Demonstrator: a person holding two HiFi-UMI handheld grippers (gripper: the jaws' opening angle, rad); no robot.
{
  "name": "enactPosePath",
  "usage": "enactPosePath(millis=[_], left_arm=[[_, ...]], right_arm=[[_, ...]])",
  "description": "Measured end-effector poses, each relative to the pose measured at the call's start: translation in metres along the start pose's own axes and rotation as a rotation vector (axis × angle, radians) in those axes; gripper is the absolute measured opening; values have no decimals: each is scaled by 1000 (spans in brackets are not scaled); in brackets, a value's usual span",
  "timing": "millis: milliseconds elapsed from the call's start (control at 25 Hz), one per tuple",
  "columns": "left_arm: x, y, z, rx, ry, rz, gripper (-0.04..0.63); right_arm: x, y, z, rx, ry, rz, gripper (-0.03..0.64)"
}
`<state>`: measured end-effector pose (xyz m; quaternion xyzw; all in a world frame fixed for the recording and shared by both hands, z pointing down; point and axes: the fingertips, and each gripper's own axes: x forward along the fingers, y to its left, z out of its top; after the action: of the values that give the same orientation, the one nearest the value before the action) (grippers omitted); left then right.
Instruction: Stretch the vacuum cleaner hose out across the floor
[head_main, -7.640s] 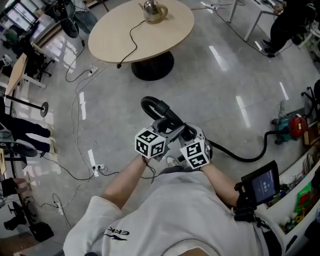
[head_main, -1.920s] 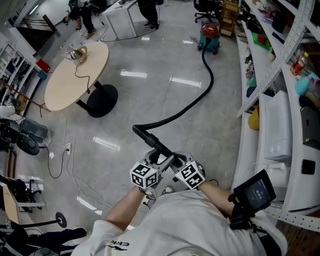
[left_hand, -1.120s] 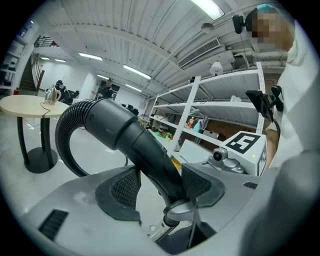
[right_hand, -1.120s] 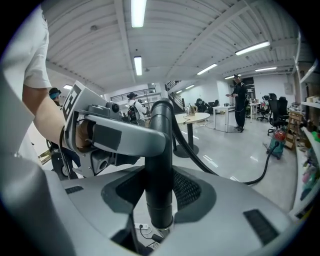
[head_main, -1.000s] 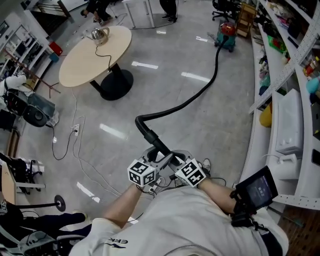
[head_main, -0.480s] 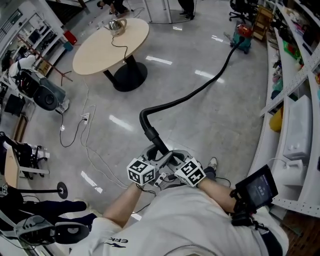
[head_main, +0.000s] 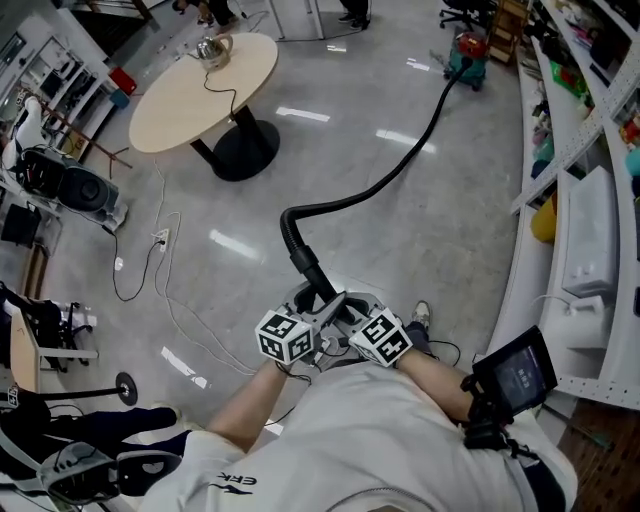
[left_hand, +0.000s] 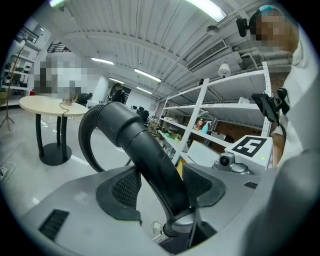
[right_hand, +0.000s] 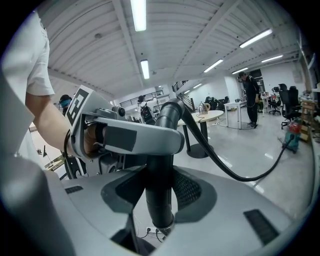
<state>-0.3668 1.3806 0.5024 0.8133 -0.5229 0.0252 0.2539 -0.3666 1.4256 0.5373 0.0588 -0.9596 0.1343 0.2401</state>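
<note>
The black vacuum hose runs across the floor from the red and teal vacuum cleaner at the far right. It bends in a tight loop into its rigid end tube. Both grippers hold that tube side by side close to my body. My left gripper is shut on the tube, with its pads against it. My right gripper grips the same tube just beside it. The hose trails away to the vacuum cleaner.
A round wooden table with a kettle stands at the far left. Loose cables and a power strip lie on the floor on the left. Shelving lines the right side. Equipment sits at the left edge.
Both grips on the tube hold. The view has swung slightly, and the hose between its bend and the vacuum cleaner lies a little straighter.
</note>
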Motion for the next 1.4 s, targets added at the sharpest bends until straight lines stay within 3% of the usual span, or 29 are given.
enactPosePath(millis=[680, 1400], left_arm=[[67, -34, 11, 7, 32, -85, 241], [94, -54, 15, -16, 26, -106, 241]], right_arm=[[-44, -56, -12, 55, 34, -115, 160], [-69, -78, -17, 64, 62, -140, 160]])
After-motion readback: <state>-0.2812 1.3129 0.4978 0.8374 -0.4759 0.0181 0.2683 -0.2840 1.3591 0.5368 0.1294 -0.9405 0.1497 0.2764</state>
